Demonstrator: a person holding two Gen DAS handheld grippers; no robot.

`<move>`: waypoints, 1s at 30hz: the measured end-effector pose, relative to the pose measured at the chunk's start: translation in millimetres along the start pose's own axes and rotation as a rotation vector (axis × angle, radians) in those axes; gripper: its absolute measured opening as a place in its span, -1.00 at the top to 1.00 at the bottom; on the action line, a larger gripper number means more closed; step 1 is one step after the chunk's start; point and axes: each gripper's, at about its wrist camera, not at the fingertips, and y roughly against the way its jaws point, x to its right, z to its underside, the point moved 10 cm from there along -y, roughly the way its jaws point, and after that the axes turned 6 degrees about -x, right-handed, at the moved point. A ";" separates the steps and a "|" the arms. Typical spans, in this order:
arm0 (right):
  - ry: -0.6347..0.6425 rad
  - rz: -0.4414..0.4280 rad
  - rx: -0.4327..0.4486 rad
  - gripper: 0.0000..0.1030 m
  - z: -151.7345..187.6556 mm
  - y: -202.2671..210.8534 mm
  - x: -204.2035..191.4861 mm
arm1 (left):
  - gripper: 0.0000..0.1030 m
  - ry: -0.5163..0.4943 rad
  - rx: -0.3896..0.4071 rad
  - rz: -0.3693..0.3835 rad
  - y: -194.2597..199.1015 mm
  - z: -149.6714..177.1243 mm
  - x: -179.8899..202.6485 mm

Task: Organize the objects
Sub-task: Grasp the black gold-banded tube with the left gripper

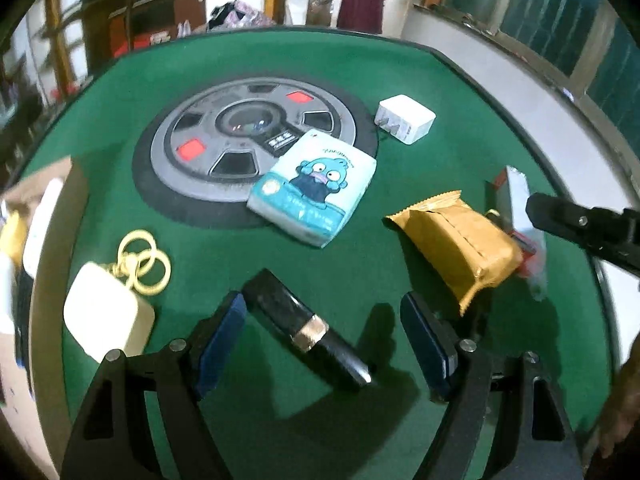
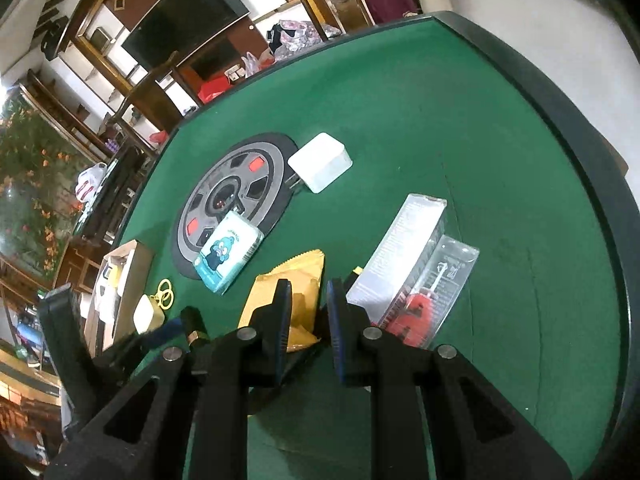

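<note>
In the left wrist view my left gripper (image 1: 324,344) is open over the green table (image 1: 400,60). A black tube with a gold band (image 1: 304,324) lies slanted between its blue pads (image 1: 222,344), touching neither. My right gripper (image 2: 308,312) is shut, leaving only a narrow slit. It hangs over the near end of a yellow snack packet (image 2: 296,276) that lies flat on the felt; no pinch on it is visible. The packet (image 1: 456,240) sits right of the left gripper, with the right gripper (image 1: 534,206) reaching in beyond it.
A blue cartoon tissue pack (image 1: 314,188) and a white charger (image 1: 406,124) lie by the round wheel-like centre panel (image 1: 256,140). Clear plastic boxes (image 2: 424,280) lie right of the packet. A cream case with yellow rings (image 1: 106,316) and a cardboard box (image 1: 44,200) are left.
</note>
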 end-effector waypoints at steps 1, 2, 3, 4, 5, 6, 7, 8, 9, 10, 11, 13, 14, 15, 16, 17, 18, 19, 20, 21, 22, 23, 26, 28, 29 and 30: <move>0.001 -0.001 0.001 0.70 1.6 3.0 3.4 | -0.19 -0.013 0.007 -0.007 1.0 0.3 -0.6; 0.006 0.000 0.001 0.70 2.0 3.0 2.7 | 0.17 -0.026 0.013 -0.010 3.2 0.8 -2.5; 0.009 -0.003 0.002 0.69 2.5 2.6 2.2 | 0.48 -0.033 0.013 -0.007 5.0 1.8 -4.2; 0.013 -0.005 0.003 0.69 2.5 1.9 0.6 | 0.55 -0.024 0.006 0.018 7.3 3.9 -7.8; 0.016 -0.004 0.005 0.69 2.5 1.0 -0.4 | 0.61 -0.009 -0.002 0.041 8.9 5.5 -11.6; 0.018 -0.002 0.005 0.69 2.8 0.0 -1.1 | 0.62 0.007 -0.007 0.058 9.9 6.8 -15.7; 0.020 -0.003 0.005 0.69 3.0 -0.9 -2.3 | 0.62 0.020 -0.009 0.067 11.3 8.8 -19.9; 0.020 -0.010 0.005 0.69 3.3 -1.7 -4.6 | 0.62 0.029 -0.007 0.080 12.7 10.3 -22.1; 0.019 -0.013 0.005 0.69 4.3 -1.6 -5.1 | 0.61 0.035 -0.005 0.093 14.1 12.5 -23.9; 0.018 -0.016 0.005 0.69 4.9 -2.2 -6.3 | 0.60 0.038 -0.002 0.101 15.2 14.6 -24.7; 0.017 -0.022 0.005 0.69 5.5 -2.5 -7.8 | 0.57 0.037 0.001 0.101 16.6 16.5 -24.6; 0.024 -0.024 0.008 0.69 6.5 -3.3 -11.4 | 0.48 0.028 0.015 0.095 16.6 17.3 -20.7; 0.027 -0.021 0.008 0.69 7.3 -4.2 -13.4 | 0.39 0.020 0.016 0.086 15.5 15.6 -17.7; 0.031 -0.020 0.010 0.69 8.0 -4.5 -15.2 | 0.28 0.006 0.016 0.072 14.6 14.6 -14.3; 0.034 -0.019 0.011 0.69 8.5 -4.9 -17.2 | 0.25 -0.013 0.015 0.054 13.3 13.4 -10.0; 0.037 -0.014 0.010 0.69 9.4 -5.3 -19.3 | 0.24 -0.032 0.019 0.036 12.1 12.4 -5.8; 0.040 -0.009 0.006 0.69 10.8 -5.3 -20.9 | 0.25 -0.056 0.027 0.015 10.7 11.1 -2.0; 0.047 -0.005 0.004 0.69 11.9 -5.4 -22.9 | 0.25 -0.082 0.038 -0.014 9.3 10.6 2.0; 0.055 0.002 0.005 0.69 13.1 -4.7 -24.9 | 0.29 -0.098 0.046 -0.031 9.3 10.7 4.1; 0.065 0.012 0.007 0.69 13.8 -3.4 -26.6 | 0.50 -0.107 0.053 -0.028 10.0 11.2 6.3; 0.073 0.020 0.009 0.69 14.5 -2.5 -27.9 | 0.71 -0.111 0.059 -0.015 11.1 11.4 8.0; 0.079 0.025 0.009 0.69 14.9 -1.9 -29.2 | 0.73 -0.108 0.054 0.004 11.8 12.1 8.3; 0.079 0.034 -0.004 0.69 15.7 -6.5 -31.8 | 0.73 -0.068 0.050 0.066 18.4 14.4 4.2; 0.081 0.034 -0.013 0.69 16.1 -10.6 -36.7 | 0.73 -0.048 0.071 0.096 30.9 17.0 -0.5; 0.085 0.034 -0.017 0.69 15.9 -12.2 -40.0 | 0.73 -0.040 0.083 0.120 38.6 18.5 -2.5; 0.092 0.036 -0.021 0.69 16.0 -13.9 -44.5 | 0.73 -0.032 0.100 0.145 48.8 20.6 -6.0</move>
